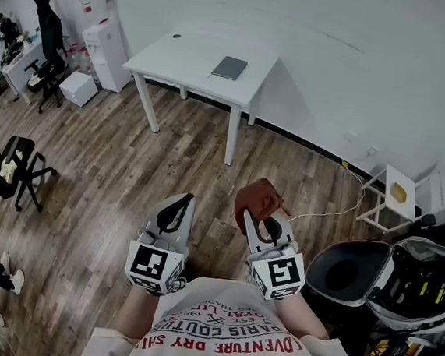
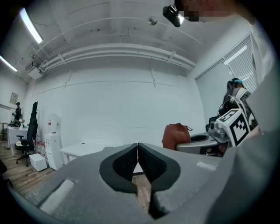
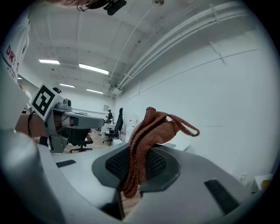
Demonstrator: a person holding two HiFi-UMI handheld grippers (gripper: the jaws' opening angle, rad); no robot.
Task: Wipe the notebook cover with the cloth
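A grey notebook [image 1: 230, 68] lies flat on a white table [image 1: 188, 58] far ahead across the room. My right gripper [image 1: 259, 218] is shut on a rust-brown knitted cloth [image 1: 255, 197], which bunches up above the jaws; the cloth [image 3: 148, 136] hangs between the jaw pads with a loop at its top. My left gripper [image 1: 175, 212] is shut with nothing between its pads. Both grippers are held close in front of the person's chest, well short of the table. From the left gripper view the cloth [image 2: 176, 134] shows to the right, and the table [image 2: 83, 149] shows low at left.
Wooden floor lies between me and the table. A water dispenser [image 1: 104, 41] and office chairs [image 1: 12, 165] stand at left. A small white stand [image 1: 393, 197] and a dark bin [image 1: 346, 275] sit at right, beside a cable on the floor.
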